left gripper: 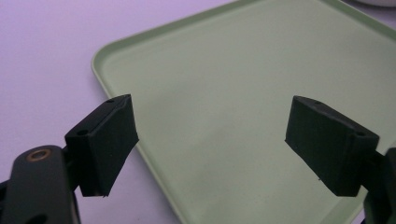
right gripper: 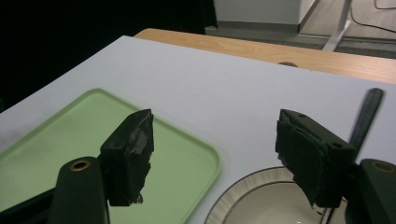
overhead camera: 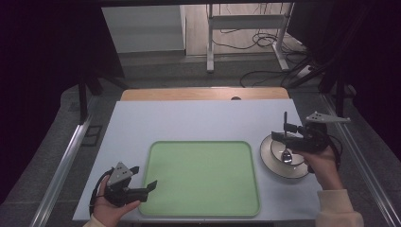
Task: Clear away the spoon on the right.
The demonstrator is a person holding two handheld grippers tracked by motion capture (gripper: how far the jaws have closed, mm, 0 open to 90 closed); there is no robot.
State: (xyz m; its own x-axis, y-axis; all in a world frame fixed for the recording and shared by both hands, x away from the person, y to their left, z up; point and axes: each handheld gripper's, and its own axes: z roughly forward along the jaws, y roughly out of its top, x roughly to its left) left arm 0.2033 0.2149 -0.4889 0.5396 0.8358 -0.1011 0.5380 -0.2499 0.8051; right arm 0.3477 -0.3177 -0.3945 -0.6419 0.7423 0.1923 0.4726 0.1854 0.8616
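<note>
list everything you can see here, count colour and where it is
tray: 1, light green, middle of the table, nothing on it
bowl: 1, white with a dark rim line, on the table right of the tray
spoon: 1, metal bowl end with a dark handle, standing in the bowl, handle up
table: 1, pale grey-white top with a wooden strip at the far edge
desk frame: 1, white legs, on the floor beyond the table, cables near it
left gripper: 1, black, open, over the tray's left edge
right gripper: 1, black, open, over the bowl
hands: 2, one holding each gripper, near edge of the table
</note>
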